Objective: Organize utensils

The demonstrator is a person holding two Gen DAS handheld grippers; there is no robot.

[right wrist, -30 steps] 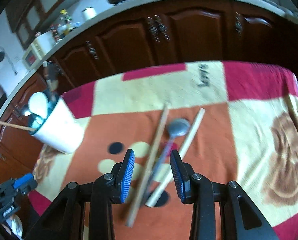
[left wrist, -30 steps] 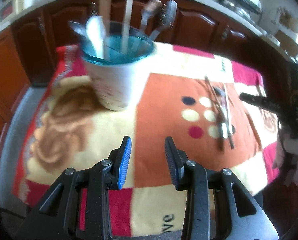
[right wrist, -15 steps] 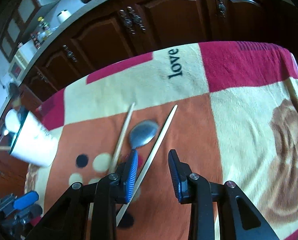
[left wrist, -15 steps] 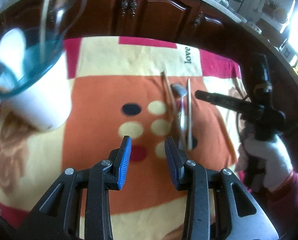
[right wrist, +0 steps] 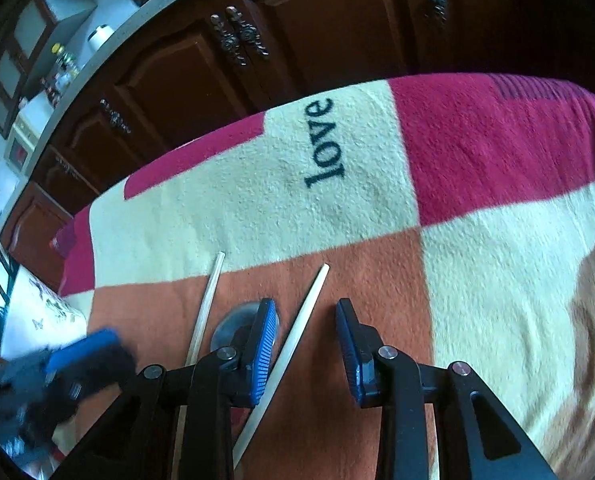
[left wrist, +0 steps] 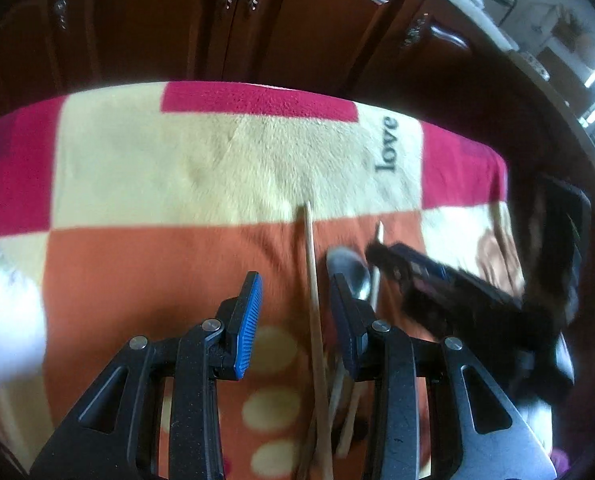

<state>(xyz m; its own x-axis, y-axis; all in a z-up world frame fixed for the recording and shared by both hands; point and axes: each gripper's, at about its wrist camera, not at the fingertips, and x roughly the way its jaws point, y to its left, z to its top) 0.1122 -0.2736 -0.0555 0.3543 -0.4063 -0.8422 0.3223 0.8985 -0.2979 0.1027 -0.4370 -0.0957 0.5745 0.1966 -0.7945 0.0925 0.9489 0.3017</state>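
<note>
Patchwork blanket (right wrist: 477,264) (printed "love") before dark wooden cabinets (right wrist: 337,32); left tool (left wrist: 295,312) and right tool (right wrist: 306,344) both agape.

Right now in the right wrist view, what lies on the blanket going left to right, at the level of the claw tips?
Cup → left claw → left chopstick → spoon → right chopstick → bare blanket.

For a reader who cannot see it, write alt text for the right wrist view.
Open right tongs hover low over a chopstick lying on a patchwork blanket, beside a spoon and a second chopstick. The blurred left tongs approach at lower left; dark wooden cabinets stand behind.
</note>
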